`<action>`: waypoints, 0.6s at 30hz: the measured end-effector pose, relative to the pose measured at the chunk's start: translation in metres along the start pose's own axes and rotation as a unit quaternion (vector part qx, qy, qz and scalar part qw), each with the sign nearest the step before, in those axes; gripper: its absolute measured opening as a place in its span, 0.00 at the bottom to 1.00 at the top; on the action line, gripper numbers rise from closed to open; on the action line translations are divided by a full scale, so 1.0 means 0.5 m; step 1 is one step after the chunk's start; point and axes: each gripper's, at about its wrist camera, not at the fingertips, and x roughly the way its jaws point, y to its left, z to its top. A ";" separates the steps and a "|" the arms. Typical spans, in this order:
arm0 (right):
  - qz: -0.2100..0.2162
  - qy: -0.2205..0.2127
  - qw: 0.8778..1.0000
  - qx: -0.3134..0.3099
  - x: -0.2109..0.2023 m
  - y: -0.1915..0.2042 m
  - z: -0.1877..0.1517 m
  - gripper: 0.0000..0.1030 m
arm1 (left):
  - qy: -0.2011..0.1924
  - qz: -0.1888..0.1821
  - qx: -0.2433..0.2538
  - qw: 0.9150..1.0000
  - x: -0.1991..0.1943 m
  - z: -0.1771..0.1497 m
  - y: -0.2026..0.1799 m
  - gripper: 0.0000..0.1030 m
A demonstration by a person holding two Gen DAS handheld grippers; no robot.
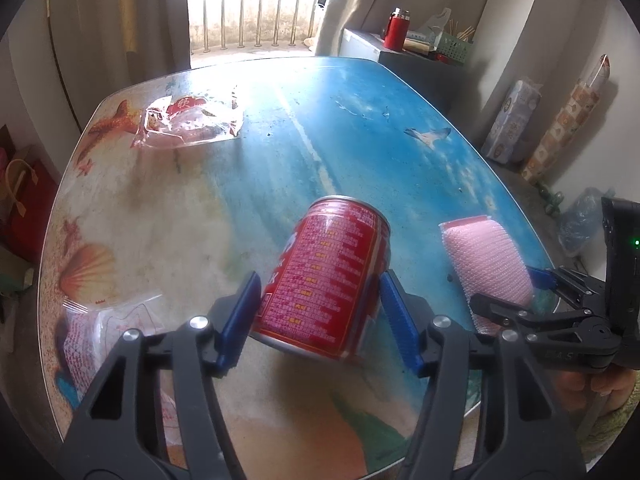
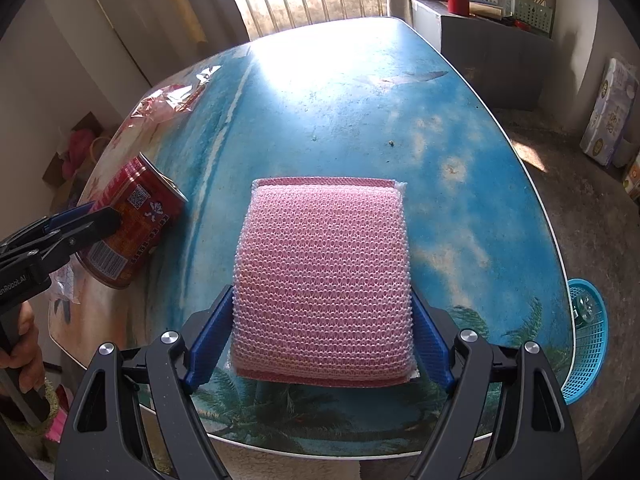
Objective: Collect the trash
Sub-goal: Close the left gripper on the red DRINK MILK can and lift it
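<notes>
Here, two grippers clamp trash above a glossy beach-print worktop (image 2: 460, 128).
Left gripper (image 1: 320, 308) pinches a tilted red metal can (image 1: 328, 276); right gripper (image 2: 322, 344) squeezes a knobbly pink mesh sponge (image 2: 322, 276) between ribbed blue pads.

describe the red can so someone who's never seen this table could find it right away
Start at the table with the blue beach print. Near its front edge, between the left gripper's blue pads, is the red can, tilted. It is the only metal cylinder there: beside it are flat clear wrappers and a pink sponge.
</notes>
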 end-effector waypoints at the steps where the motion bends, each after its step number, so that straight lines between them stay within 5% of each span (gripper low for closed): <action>1: 0.000 0.000 1.000 -0.001 -0.001 0.001 0.000 0.77 | 0.003 -0.009 -0.009 1.000 -0.004 -0.007 0.001 0.55; 8: 0.002 0.008 1.000 -0.007 -0.008 0.007 -0.009 0.77 | 0.027 -0.056 -0.043 0.997 -0.035 -0.063 0.000 0.56; 11: 0.005 0.011 1.000 -0.006 -0.008 0.007 -0.013 0.78 | 0.038 -0.077 -0.053 0.995 -0.035 -0.073 0.000 0.70; 18: 0.006 0.011 1.000 -0.017 -0.020 0.015 -0.012 0.82 | 0.030 -0.075 -0.022 0.997 -0.031 -0.053 -0.025 0.77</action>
